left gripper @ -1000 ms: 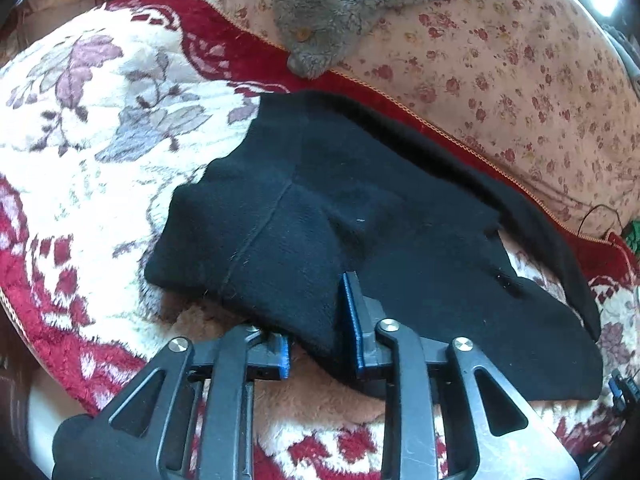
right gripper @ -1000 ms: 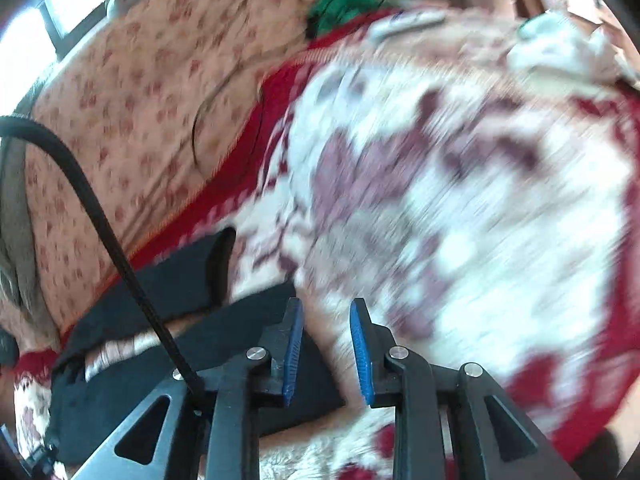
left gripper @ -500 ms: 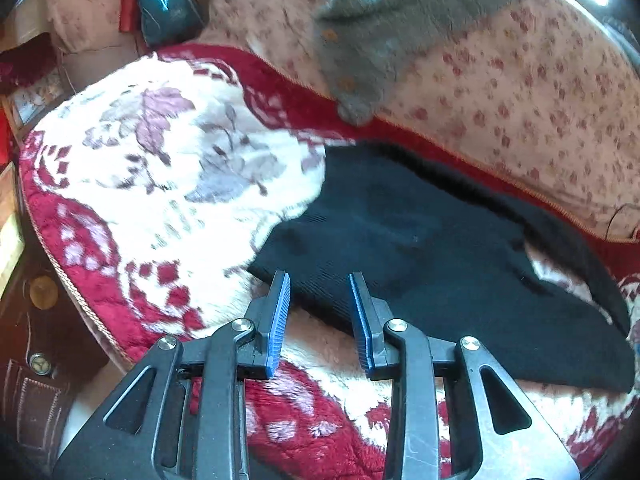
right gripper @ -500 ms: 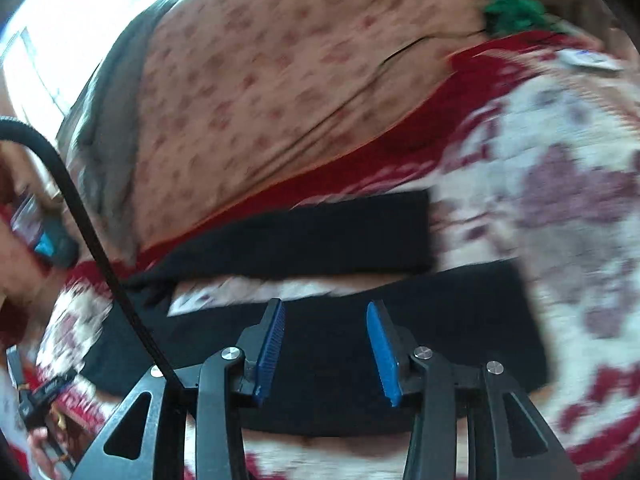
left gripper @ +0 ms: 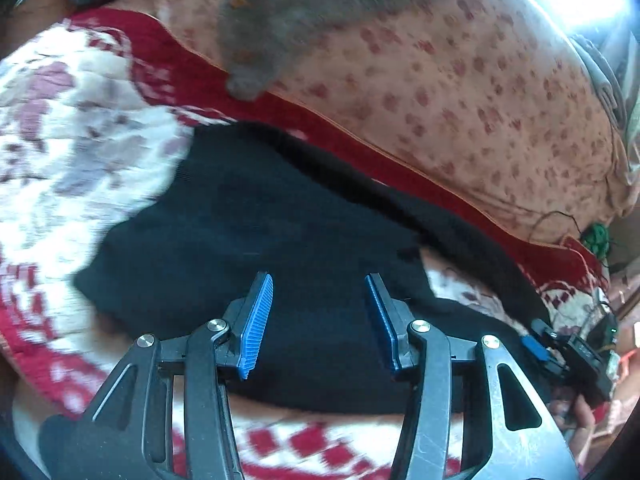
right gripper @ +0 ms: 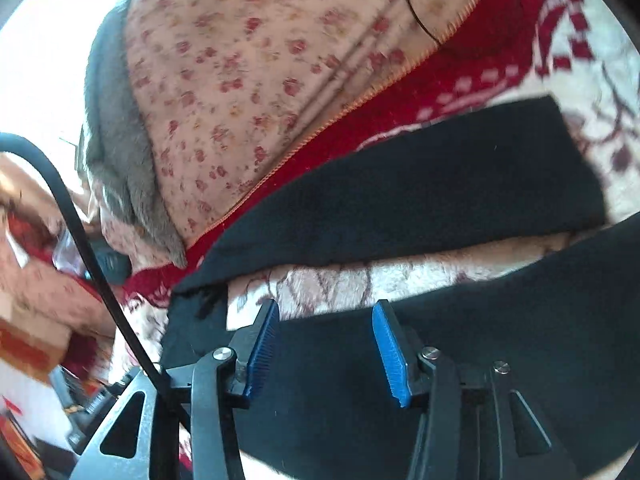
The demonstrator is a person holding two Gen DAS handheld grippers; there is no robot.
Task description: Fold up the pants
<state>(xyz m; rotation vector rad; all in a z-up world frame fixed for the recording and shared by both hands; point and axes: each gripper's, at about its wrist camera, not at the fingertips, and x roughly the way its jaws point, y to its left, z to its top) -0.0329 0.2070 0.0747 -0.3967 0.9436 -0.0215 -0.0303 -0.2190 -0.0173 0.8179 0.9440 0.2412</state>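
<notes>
Black pants (left gripper: 256, 220) lie spread on a red and white floral blanket (left gripper: 80, 152), waist end at the left, two legs running right with a gap of blanket between them. My left gripper (left gripper: 318, 316) is open and empty, over the near edge of the waist part. My right gripper (right gripper: 324, 344) is open and empty, over the nearer leg (right gripper: 460, 360); the farther leg (right gripper: 420, 192) lies beyond it. The right gripper also shows at the right edge of the left wrist view (left gripper: 560, 352).
A pink floral cushion (left gripper: 480, 92) backs the blanket, with a grey garment (left gripper: 300, 12) draped over it. A black cable (right gripper: 84, 240) crosses the left of the right wrist view. Clutter and boxes (right gripper: 28, 344) sit past the blanket's left end.
My left gripper let go of the pants' edge, drew back, then moved over the waist and opened wider. My right gripper swung left from the leg ends to over the near leg, opening wider.
</notes>
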